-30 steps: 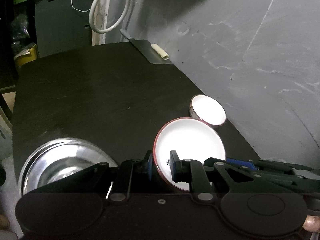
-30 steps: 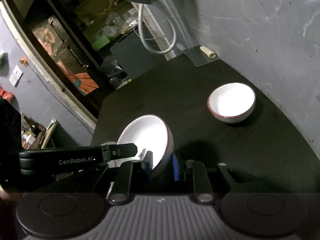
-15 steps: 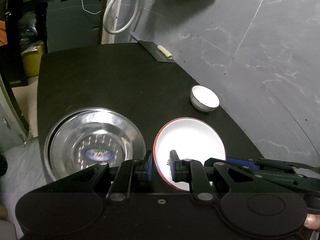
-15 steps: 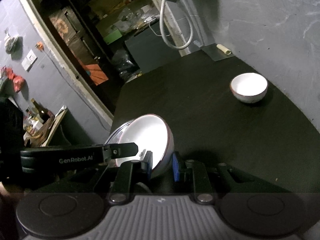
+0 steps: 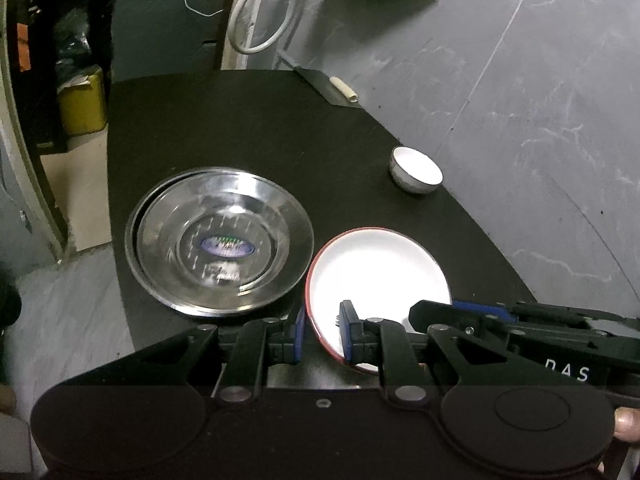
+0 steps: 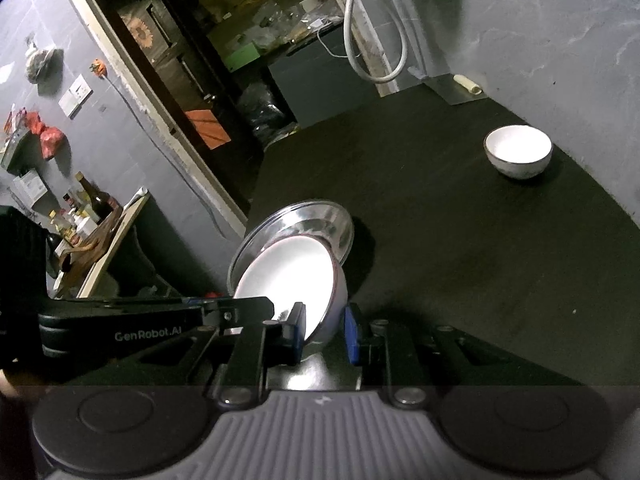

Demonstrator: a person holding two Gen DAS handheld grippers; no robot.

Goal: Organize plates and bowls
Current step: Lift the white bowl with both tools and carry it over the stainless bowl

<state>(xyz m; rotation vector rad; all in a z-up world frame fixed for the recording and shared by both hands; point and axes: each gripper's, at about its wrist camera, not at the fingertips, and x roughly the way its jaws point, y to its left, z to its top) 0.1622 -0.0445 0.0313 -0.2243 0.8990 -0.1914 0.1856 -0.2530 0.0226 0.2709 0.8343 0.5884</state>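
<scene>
A white bowl with a red rim (image 5: pixel 380 272) is held at two places on its rim. My left gripper (image 5: pixel 322 334) is shut on its near left rim. My right gripper (image 6: pixel 324 332) is shut on the opposite rim, and its fingers (image 5: pixel 460 310) reach in from the right in the left wrist view. The bowl (image 6: pixel 288 276) hangs tilted just right of stacked steel plates (image 5: pixel 220 240). A small white bowl (image 5: pixel 416 170) stands far off by the wall, also in the right wrist view (image 6: pixel 518 156).
The black table (image 5: pixel 240 120) ends at a grey wall on the right and drops to the floor on the left. A metal sheet with a pale roll (image 5: pixel 344 90) lies at the far corner. A white hose (image 5: pixel 260 20) hangs behind it.
Both grippers have drawn back with the red-rimmed bowl, away from the small bowl, which now looks smaller and farther. The steel plates have come fully into view on the left.
</scene>
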